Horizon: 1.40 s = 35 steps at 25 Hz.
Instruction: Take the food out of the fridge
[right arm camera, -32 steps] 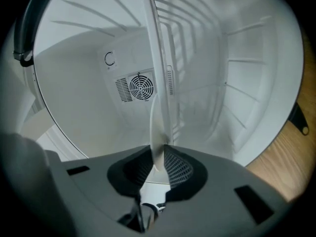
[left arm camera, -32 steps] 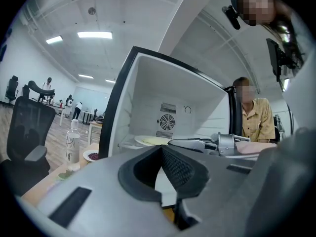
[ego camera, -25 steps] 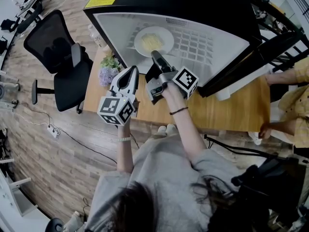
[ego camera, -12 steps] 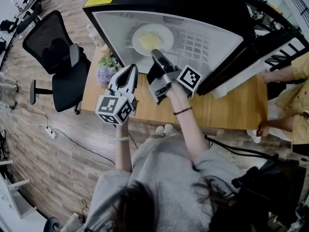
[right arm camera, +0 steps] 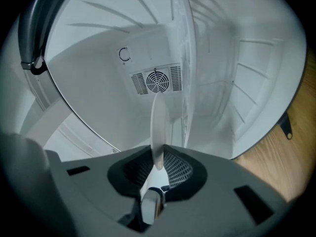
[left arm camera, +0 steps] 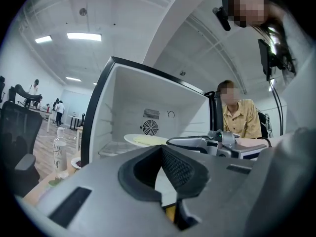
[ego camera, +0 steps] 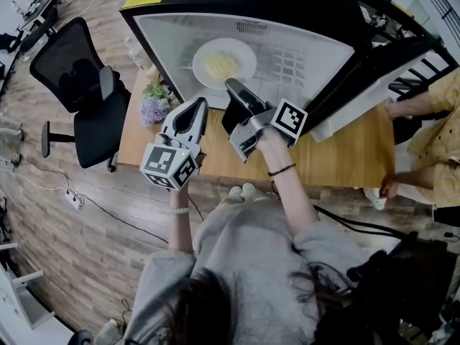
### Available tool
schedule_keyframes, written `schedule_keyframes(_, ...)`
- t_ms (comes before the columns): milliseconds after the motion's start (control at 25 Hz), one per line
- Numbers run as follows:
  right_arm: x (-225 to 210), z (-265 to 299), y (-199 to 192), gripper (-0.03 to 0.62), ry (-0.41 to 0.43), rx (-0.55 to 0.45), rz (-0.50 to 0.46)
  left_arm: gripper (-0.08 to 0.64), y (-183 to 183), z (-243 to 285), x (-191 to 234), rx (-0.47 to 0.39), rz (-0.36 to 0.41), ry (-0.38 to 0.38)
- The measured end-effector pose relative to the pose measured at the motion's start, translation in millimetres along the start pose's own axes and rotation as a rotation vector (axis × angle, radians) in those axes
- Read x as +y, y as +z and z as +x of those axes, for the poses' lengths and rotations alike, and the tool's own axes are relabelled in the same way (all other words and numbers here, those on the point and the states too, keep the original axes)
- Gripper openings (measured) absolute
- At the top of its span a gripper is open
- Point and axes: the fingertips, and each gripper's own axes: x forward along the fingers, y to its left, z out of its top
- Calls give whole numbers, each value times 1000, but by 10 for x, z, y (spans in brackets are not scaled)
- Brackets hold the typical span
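A white plate (ego camera: 241, 54) with pale yellow food (ego camera: 218, 65) lies on the shelf inside the open fridge (ego camera: 316, 56). My right gripper (ego camera: 231, 85) reaches into the fridge mouth and is shut on the plate's near rim. In the right gripper view the plate (right arm camera: 159, 127) shows edge-on between the pads of the right gripper (right arm camera: 158, 164). My left gripper (ego camera: 200, 105) hovers just left of it, outside the fridge, shut and empty. In the left gripper view the left gripper (left arm camera: 162, 149) points at the plate (left arm camera: 143, 139), with the right gripper (left arm camera: 197, 142) beside it.
The fridge stands on a wooden table (ego camera: 345, 165), its door (ego camera: 402, 60) swung open to the right. A person in a yellow shirt (ego camera: 435, 121) is at the table's right end. Purple flowers (ego camera: 152, 108), a bottle (ego camera: 134, 49) and a black office chair (ego camera: 75, 85) are on the left.
Both grippers have shifted slightly and risen a little. The right one keeps its grip on the plate's rim, and the plate sits a bit further left in the fridge opening.
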Motion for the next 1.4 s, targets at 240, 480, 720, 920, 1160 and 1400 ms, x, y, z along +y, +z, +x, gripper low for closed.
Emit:
schedule_keyframes(240, 62, -31, -84, 57, 19, 42, 13, 8, 6, -65, -79, 12, 15, -18)
schedule_keyframes(480, 102, -128, -138, 57, 34, 84, 20, 8, 9, -152, -134, 5, 30, -17)
schedule_keyframes(720, 99, -293, -177, 57, 37, 111, 21, 8, -14, -221, -209, 9, 28, -28)
schedule_keyframes(920, 69, -412, -196, 57, 34, 127, 22, 8, -37, -253, -261, 11, 23, -34)
schedule_keyframes(1160, 90, -533, -233, 58, 40, 152, 24, 8, -29, -265, -350, 5, 18, -41)
schedule_keyframes(1400, 79, -651, -286, 57, 35, 174, 23, 8, -34, -312, -423, 7, 20, -47)
